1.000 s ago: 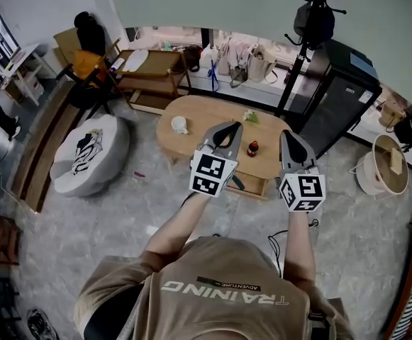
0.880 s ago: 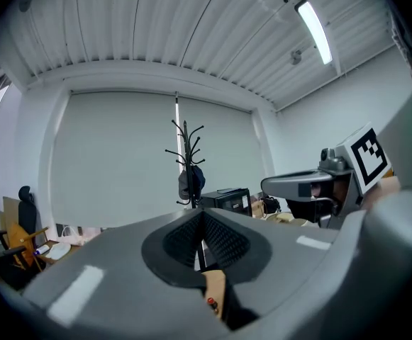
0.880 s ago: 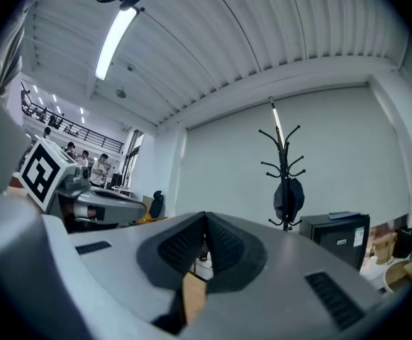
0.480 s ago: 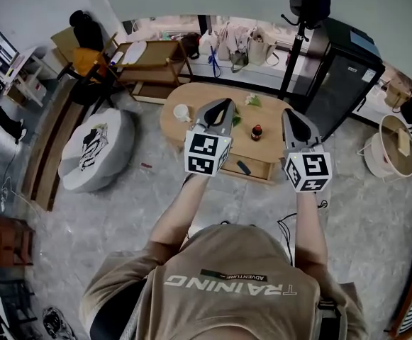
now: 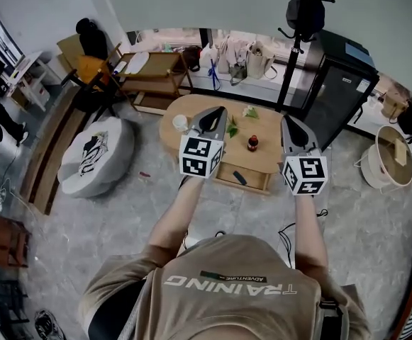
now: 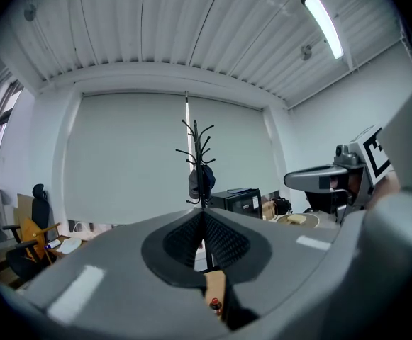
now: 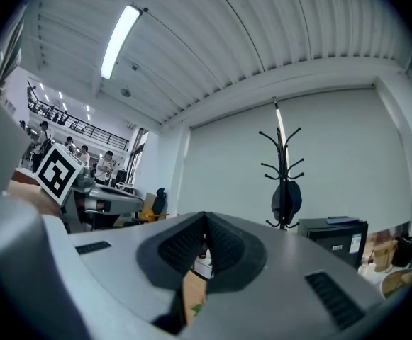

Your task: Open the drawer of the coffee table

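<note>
At the far left a grey pouf (image 5: 92, 154) sits on the floor, well apart from the oval wooden coffee table (image 5: 266, 153). A white cup (image 5: 181, 122) stands near the table's left end, just beside the left gripper (image 5: 218, 112), which is held over the table top and hides part of it. In the left gripper view its ribbed pads (image 6: 227, 243) meet at the tips with nothing between them. Only a slit below them shows a sliver of table and a small dark bottle (image 5: 252, 144).

In the head view that bottle stands between the two grippers. The drawer (image 5: 252, 183) is in the table's near side, below the bottle. It looks pulled out, and a small dark thing too small to identify lies in it.

The right gripper (image 5: 288, 121) covers the table's right end. Its pads (image 7: 227, 246) are pressed together on nothing. Behind stands a coat stand (image 5: 301, 16), its top cut off.
</note>
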Action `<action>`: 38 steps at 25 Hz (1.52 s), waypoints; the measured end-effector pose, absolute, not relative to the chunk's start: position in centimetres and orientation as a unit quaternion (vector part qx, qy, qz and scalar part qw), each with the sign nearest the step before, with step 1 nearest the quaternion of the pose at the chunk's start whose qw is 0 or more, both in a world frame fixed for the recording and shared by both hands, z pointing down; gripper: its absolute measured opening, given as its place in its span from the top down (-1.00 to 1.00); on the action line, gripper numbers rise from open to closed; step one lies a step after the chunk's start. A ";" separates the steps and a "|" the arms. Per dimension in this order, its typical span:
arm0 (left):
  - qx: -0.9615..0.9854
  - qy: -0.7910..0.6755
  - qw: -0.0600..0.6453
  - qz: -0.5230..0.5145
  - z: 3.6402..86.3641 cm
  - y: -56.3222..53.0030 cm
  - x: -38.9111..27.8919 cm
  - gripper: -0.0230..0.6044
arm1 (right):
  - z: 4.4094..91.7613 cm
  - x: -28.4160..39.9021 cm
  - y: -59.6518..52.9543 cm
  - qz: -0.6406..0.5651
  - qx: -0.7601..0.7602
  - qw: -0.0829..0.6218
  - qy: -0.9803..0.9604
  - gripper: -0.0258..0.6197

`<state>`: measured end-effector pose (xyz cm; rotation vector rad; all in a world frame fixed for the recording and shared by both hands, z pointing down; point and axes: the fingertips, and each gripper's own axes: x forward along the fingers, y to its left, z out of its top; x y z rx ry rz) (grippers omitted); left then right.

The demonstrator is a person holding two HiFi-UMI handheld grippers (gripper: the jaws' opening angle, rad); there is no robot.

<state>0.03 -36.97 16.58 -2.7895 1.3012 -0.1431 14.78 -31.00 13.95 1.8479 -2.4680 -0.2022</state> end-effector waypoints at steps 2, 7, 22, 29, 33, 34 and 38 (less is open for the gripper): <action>-0.905 0.420 0.034 -0.049 16.4 -36.8 0.3 0.91 | 13.9 15.1 -30.8 -0.063 0.598 0.026 -0.799 0.90; -0.908 0.414 0.038 -0.056 16.5 -36.5 0.7 0.91 | 14.1 15.3 -30.5 -0.057 0.596 0.023 -0.801 0.90; -0.909 0.410 0.031 -0.067 18.1 -35.2 1.2 0.91 | 14.6 15.2 -29.9 -0.051 0.597 0.022 -0.800 0.90; -0.910 0.411 0.031 -0.054 17.0 -35.1 1.0 0.91 | 14.3 14.7 -30.3 -0.052 0.596 0.022 -0.801 0.90; -0.910 0.410 0.036 -0.058 17.0 -35.0 1.0 0.91 | 14.3 14.5 -30.3 -0.053 0.594 0.023 -0.802 0.90; -0.909 0.411 0.034 -0.060 17.1 -35.0 0.8 0.91 | 14.3 14.5 -30.3 -0.052 0.595 0.023 -0.802 0.90; -0.907 0.415 0.030 -0.060 17.2 -35.1 0.1 0.91 | 14.4 14.4 -29.9 -0.053 0.598 0.023 -0.800 0.90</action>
